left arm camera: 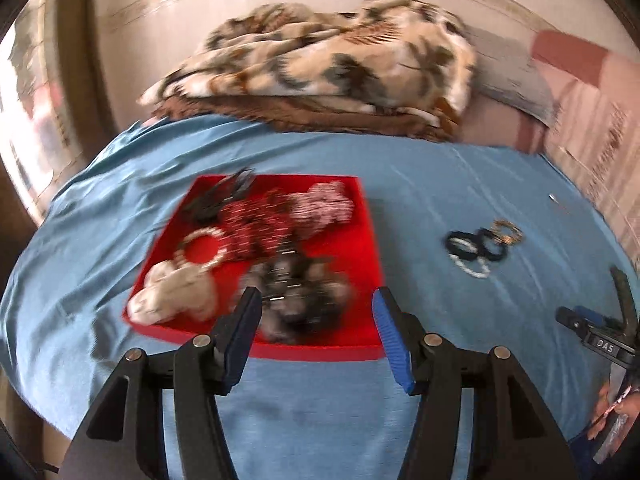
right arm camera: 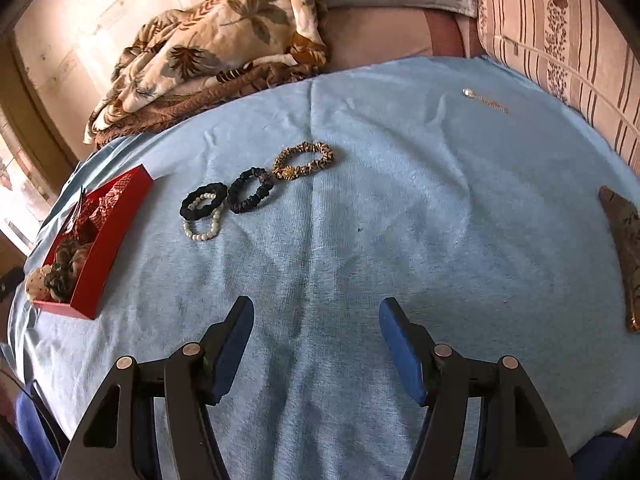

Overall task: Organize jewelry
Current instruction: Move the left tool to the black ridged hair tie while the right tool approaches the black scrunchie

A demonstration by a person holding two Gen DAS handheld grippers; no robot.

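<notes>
A red tray full of scrunchies and a white bead bracelet lies on the blue cloth, just beyond my open, empty left gripper. The tray also shows in the right wrist view at the left. On the cloth lie a black scrunchie over a white bead bracelet, a dark blue scrunchie and a leopard-print scrunchie. My right gripper is open and empty, well short of them. A small pin-like piece lies far right.
A folded leaf-print blanket lies at the back of the bed. A striped pillow sits at the right. A patterned flat object lies at the right edge of the cloth. The right gripper shows in the left wrist view.
</notes>
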